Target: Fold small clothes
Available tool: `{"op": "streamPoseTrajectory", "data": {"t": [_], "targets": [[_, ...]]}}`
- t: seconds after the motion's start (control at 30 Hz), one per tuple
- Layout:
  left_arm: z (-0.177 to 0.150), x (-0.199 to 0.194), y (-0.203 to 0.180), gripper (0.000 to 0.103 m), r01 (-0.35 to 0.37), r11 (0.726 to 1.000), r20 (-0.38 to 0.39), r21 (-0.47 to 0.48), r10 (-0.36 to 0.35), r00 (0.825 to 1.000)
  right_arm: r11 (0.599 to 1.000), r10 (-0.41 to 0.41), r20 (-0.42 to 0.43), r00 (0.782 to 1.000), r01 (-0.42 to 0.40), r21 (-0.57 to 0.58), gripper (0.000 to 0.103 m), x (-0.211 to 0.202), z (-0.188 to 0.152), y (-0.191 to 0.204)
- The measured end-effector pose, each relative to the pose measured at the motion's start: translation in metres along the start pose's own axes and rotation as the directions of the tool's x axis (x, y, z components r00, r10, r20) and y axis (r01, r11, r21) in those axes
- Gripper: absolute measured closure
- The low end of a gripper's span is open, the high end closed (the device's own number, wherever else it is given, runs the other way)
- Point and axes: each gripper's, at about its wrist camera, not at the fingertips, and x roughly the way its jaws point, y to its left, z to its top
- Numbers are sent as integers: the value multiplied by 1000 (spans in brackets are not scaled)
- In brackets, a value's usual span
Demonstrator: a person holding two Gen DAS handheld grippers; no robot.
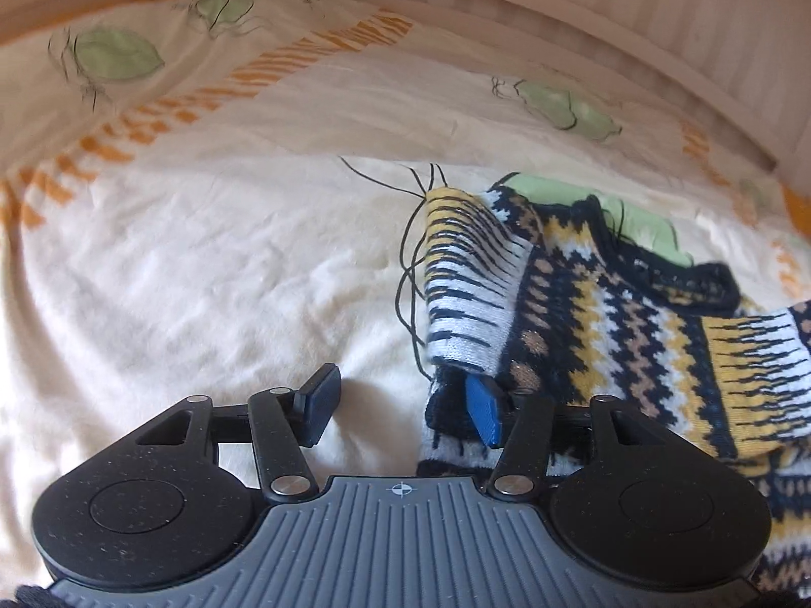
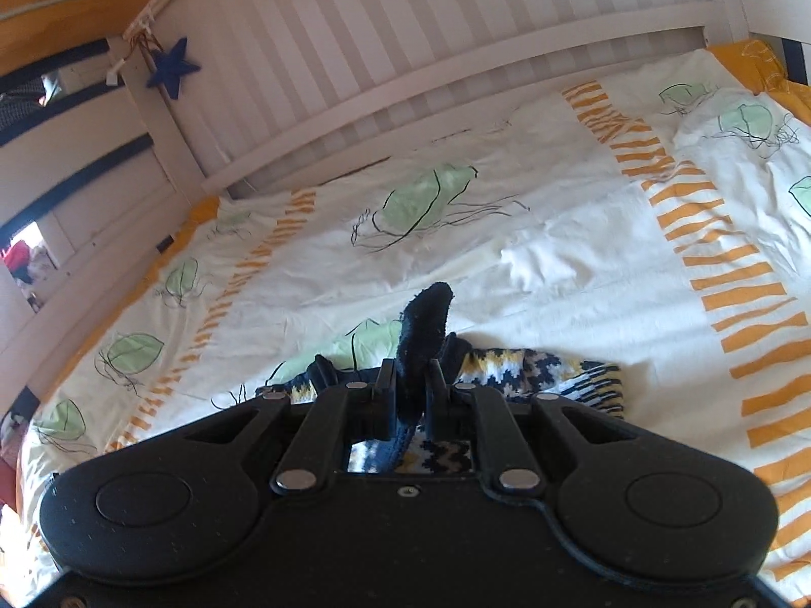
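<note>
A small knitted sweater (image 1: 608, 304) with navy, yellow, white and tan patterns lies on the bed sheet (image 1: 203, 278), at the right of the left wrist view. One sleeve (image 1: 471, 278) is folded over its body. My left gripper (image 1: 405, 408) is open; its right blue pad (image 1: 484, 413) touches the sweater's lower edge, its left pad (image 1: 322, 403) is over bare sheet. My right gripper (image 2: 409, 395) is shut on a navy edge of the sweater (image 2: 423, 324), which sticks up between the fingers. The rest of the sweater (image 2: 532, 370) lies just beyond.
The bed sheet (image 2: 557, 233) is cream with green leaf prints and orange stripe bands. A white slatted headboard (image 2: 405, 50) stands along the far side, with a blue star (image 2: 172, 68) hanging from its post. The bed frame (image 1: 659, 35) runs behind the sweater.
</note>
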Motion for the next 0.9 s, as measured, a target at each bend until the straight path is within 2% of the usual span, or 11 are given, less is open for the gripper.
{"op": "streamPoseTrajectory", "data": {"t": [0.3,0.53,0.67,0.73,0.83,0.9], "targets": [[2,-1,5,50,21,1000,1,-15,-21,1000,990,-101,-169,981,116,82,83,30,-55,-56],[7,-2,21,50,29,990,5,-135,-29,1000,989,-114,-190,975,129,69,78,30,-73,-63],[11,-4,40,52,-30,980,12,-198,33,999,990,-121,-183,976,132,51,77,28,-74,-60],[13,-7,47,52,-60,980,13,-191,63,998,990,-121,-180,976,132,51,77,28,-74,-60],[17,-20,49,52,-141,978,30,-156,147,989,990,-122,-174,977,131,44,77,28,-75,-58],[23,-30,45,52,-153,980,58,-124,161,985,991,-123,-169,978,131,36,76,29,-76,-56]]}}
